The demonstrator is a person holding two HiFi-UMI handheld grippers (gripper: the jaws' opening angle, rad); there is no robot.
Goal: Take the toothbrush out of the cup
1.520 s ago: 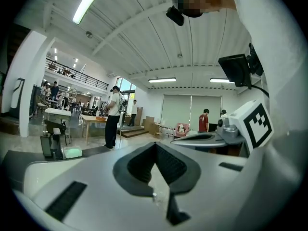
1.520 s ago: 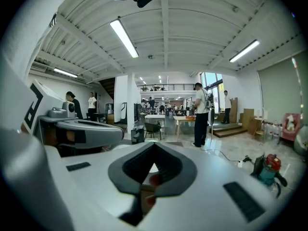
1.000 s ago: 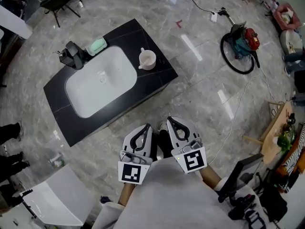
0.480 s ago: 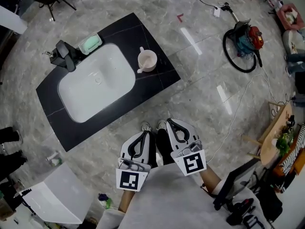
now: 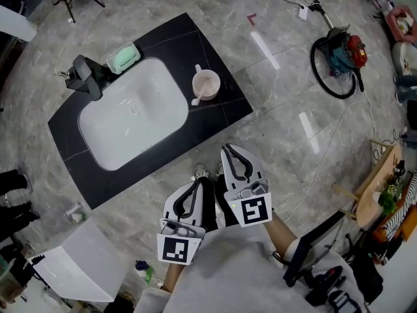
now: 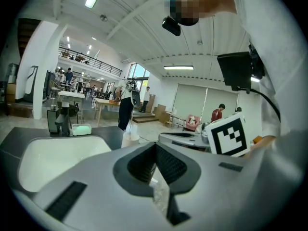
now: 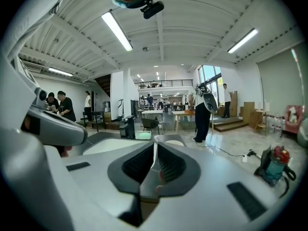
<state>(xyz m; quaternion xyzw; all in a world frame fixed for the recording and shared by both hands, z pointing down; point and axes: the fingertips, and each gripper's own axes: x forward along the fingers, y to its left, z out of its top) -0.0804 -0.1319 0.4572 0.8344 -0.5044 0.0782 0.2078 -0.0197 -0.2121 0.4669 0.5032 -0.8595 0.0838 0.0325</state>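
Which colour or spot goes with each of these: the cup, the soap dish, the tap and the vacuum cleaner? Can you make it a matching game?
Things:
1. cup
2. soap dish
3. tap
4. vacuum cleaner

Descriptions, as the head view shows them:
A. red and teal, on the floor
B. black, at the upper left edge of the basin
C. pale, on the counter right of the basin
D. mint green, next to the tap

Pairs: 1-C, 2-D, 3-B, 4-A.
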